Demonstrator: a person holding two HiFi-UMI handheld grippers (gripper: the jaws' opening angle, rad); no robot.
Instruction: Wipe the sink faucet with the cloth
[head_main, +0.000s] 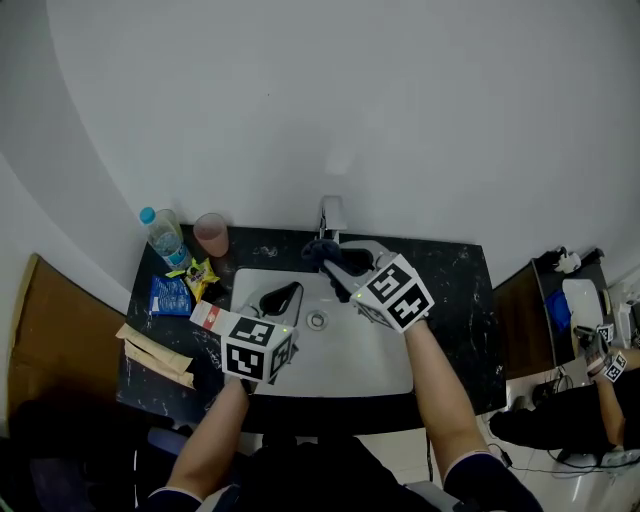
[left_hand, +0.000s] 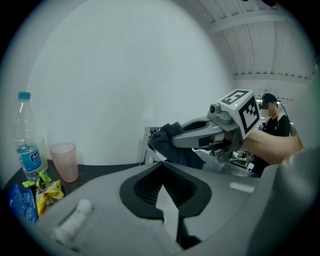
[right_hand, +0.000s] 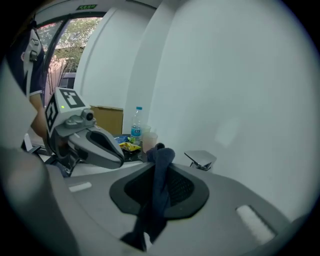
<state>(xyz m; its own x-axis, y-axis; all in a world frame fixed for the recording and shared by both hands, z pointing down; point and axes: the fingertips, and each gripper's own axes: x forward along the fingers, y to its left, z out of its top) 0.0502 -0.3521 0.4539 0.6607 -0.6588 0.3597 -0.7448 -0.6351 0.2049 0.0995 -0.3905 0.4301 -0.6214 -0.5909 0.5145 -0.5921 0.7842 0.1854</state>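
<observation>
Now fingers of my right gripper (right_hand: 159, 169) pinched the dark cloth (right_hand: 161, 154) near the faucet (right_hand: 201, 159); left gripper (left_hand: 162, 172) fingers pressed together, empty. Wipe needed a firm pinch, cloth dragged along the spout.

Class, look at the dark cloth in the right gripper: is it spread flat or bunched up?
Bunched up: the cloth hangs as a twisted strip pinched between the closed jaws of the right gripper.
</observation>
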